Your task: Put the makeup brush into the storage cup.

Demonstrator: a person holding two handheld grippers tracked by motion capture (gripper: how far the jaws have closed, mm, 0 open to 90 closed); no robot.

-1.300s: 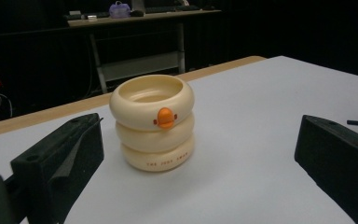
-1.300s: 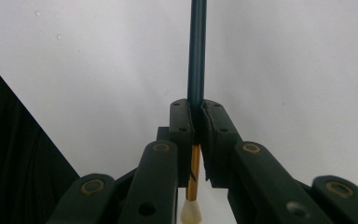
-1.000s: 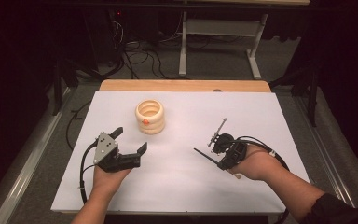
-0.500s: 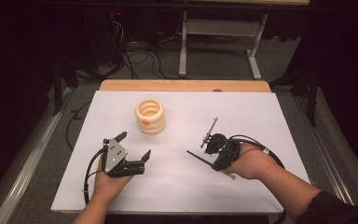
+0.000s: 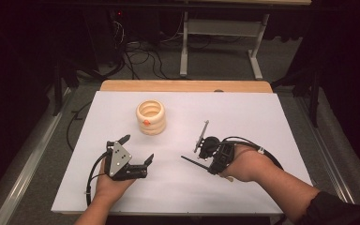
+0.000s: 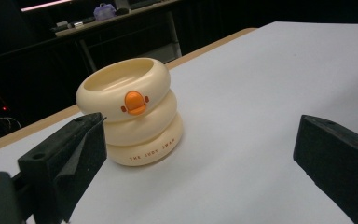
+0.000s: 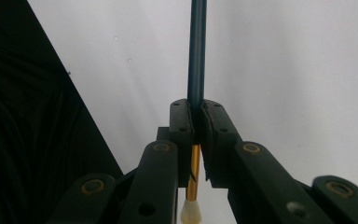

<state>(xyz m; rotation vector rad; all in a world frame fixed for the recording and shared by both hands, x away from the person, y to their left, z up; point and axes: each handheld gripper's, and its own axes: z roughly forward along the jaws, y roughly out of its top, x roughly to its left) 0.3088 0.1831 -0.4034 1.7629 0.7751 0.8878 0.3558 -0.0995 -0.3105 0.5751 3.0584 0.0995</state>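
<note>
A cream holder made of stacked rings with an orange duck bill stands on the white table, left of centre. My left gripper rests open just in front of the holder, and nothing is between its jaws. In the left gripper view the holder stands upright beyond the wide-open left gripper. My right gripper is held right of centre, shut on a thin brush. The right gripper view shows the right gripper clamping the brush's dark blue shaft, with a gold ferrule and white tip below the jaws.
A wooden strip runs along the table's far edge. Beyond it, a desk frame and cables lie on the dark floor. A metal rail runs along the left side.
My right gripper has drifted a little left with the brush still clamped. The left gripper has shifted slightly right and toward the near edge, staying open.
</note>
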